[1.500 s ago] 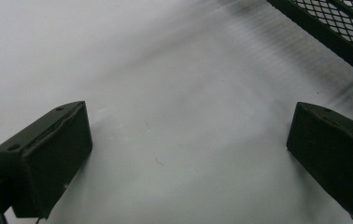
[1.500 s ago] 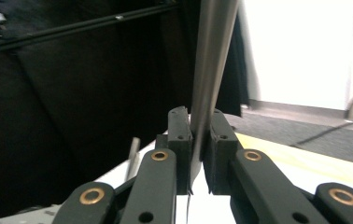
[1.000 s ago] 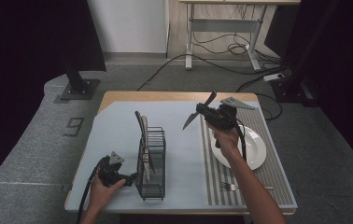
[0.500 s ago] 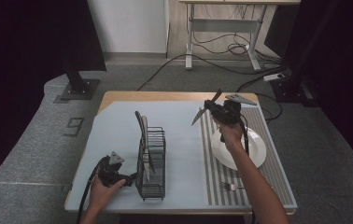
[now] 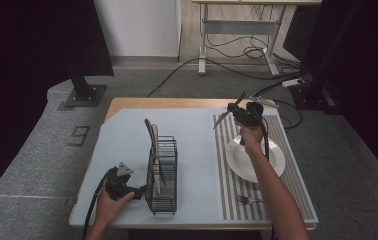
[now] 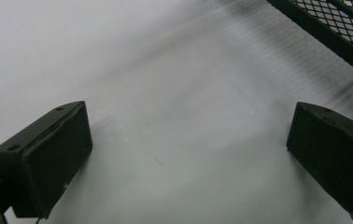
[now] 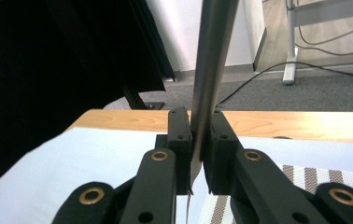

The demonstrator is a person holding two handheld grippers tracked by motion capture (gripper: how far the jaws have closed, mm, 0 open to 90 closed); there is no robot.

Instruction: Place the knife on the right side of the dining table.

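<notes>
Here, right tool (image 7: 198, 140) clenched on one knife (image 7: 209, 70), left tool (image 6: 188, 154) released, one plate (image 5: 237, 160), one fork (image 5: 249, 200), one rack (image 5: 162, 175).

Wire rack (image 5: 161, 172) left of striped mat (image 5: 257, 165), plate (image 5: 254, 160) on mat, fork (image 5: 247, 200) before plate, knife (image 5: 229, 111) above mat.

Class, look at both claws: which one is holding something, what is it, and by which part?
The right claw clamps a table knife partway along its length, blade pointing up-left in the high view. The left claw is open, holding nothing.

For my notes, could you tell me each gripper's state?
Left gripper: open, empty.
Right gripper: shut on the knife.
</notes>
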